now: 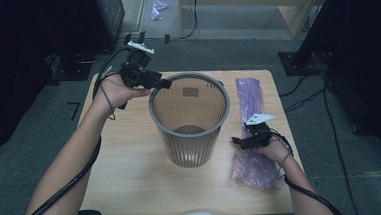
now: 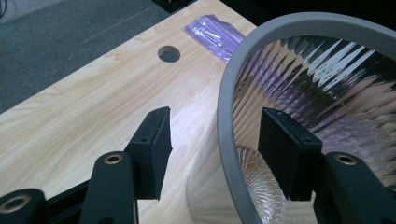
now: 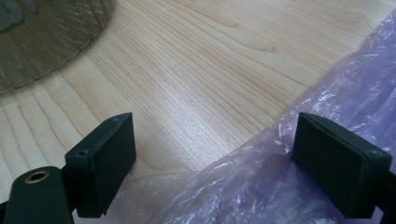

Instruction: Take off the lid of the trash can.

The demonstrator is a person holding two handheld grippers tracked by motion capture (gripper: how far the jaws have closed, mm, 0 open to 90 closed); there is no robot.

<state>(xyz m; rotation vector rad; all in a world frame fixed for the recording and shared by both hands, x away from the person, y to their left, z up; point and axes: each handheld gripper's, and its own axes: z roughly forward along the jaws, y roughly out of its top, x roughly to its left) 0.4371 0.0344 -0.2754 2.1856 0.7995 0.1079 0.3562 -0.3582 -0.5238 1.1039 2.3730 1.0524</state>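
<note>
A clear ribbed bin [image 1: 190, 132] with a grey rim [image 2: 223, 116] stands upright mid-table. My left gripper [image 1: 165, 83] is at the rim's far left side. In the left gripper view it [image 2: 215, 149] is open and straddles the rim, one jaw outside the bin and one inside, with a gap on both sides. A crumpled purple plastic bag [image 1: 249, 96] lies along the table's right side. My right gripper [image 1: 237, 142] hovers low over the bag's left edge. It [image 3: 210, 163] is open, with loose purple film [image 3: 336, 93] between its jaws.
The light wooden table [image 1: 126, 156] has a round hole [image 2: 168, 54] near its far edge. The bin's base [image 3: 42, 37] lies close to my right gripper. Dark equipment and cables surround the table on the grey floor.
</note>
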